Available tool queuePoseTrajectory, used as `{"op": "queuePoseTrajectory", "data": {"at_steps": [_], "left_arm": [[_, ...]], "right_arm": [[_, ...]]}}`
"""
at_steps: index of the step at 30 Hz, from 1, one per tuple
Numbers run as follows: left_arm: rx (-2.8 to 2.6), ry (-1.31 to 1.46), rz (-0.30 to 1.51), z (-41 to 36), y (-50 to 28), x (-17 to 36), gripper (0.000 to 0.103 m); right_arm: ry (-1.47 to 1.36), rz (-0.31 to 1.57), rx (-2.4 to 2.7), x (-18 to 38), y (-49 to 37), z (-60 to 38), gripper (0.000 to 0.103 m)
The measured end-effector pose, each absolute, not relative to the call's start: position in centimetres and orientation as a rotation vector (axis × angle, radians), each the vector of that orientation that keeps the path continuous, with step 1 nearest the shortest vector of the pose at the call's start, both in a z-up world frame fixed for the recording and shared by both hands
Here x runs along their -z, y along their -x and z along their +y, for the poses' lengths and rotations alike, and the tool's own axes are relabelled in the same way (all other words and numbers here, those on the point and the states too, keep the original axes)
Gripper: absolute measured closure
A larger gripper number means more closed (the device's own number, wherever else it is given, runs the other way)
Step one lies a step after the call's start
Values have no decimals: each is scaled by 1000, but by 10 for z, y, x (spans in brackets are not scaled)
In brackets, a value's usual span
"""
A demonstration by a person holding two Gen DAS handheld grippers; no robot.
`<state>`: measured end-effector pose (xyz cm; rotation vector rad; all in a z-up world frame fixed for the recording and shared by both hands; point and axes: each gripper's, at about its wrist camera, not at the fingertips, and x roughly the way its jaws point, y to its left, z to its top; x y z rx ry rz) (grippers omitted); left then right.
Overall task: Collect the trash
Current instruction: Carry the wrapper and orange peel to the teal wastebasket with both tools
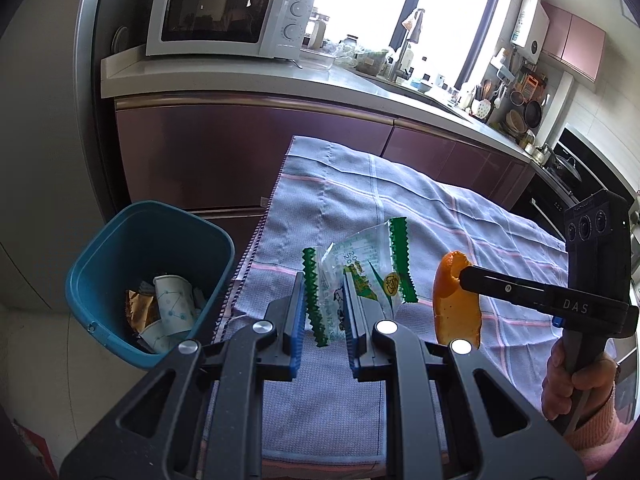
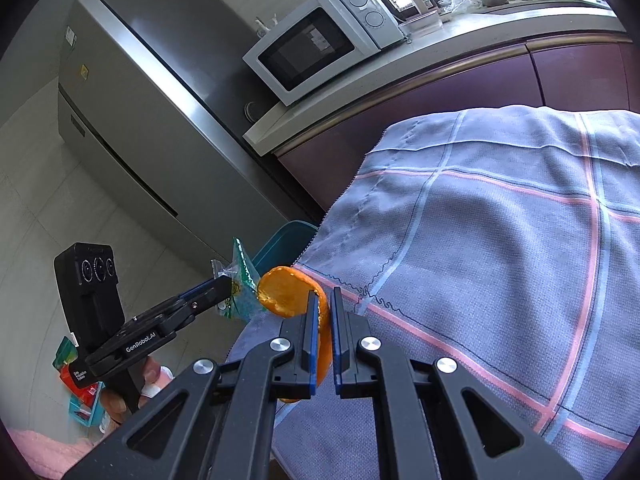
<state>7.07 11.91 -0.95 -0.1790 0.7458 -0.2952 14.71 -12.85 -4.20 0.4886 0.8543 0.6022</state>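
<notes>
With both items already lifted clear of the desk [image 1: 460, 216], the coming move depends on where the blue trash bin [image 1: 148, 280] lies relative to each hand-held gripper.

Left hand-held gripper [image 1: 324, 300]: its jaws are closed on a clear plastic snack wrapper [image 1: 360, 272] with green serrated seams. The wrapper stands between the blue pads, its long axis running roughly upward and away from the jaws. In the left wrist view the bin sits to the left of this gripper and lower, beside the desk edge, with its mouth open upward. Crumpled paper cups [image 1: 172, 308] and other refuse already lie inside.

Right hand-held gripper [image 2: 325, 304]: its jaws are pressed nearly together on a piece of orange peel [image 2: 288, 292]. The peel is held edge-on between the pads, with its long axis running along the fingers and its curved body protruding past the tips. In the right wrist view only a part of the bin rim [image 2: 280, 240] shows beyond the peel, behind the cloth-covered desk edge.

Judgement: the left hand is nearer the bin, and the right hand must travel past the desk edge, behind the left one, to reach it. The wrapper should therefore be released first, over the bin mouth. The wrapper is light and may drift on release; the peel should fall straight.
</notes>
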Motion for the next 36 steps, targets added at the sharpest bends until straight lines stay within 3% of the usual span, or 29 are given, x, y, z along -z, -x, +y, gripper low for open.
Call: {"op": "queuePoseTrajectory", "data": {"at_steps": [36], "left_arm": [[118,205,708,191,-67,3,85]], "right_arm": [[-458,897,-730,32,-190,-61,98]]}}
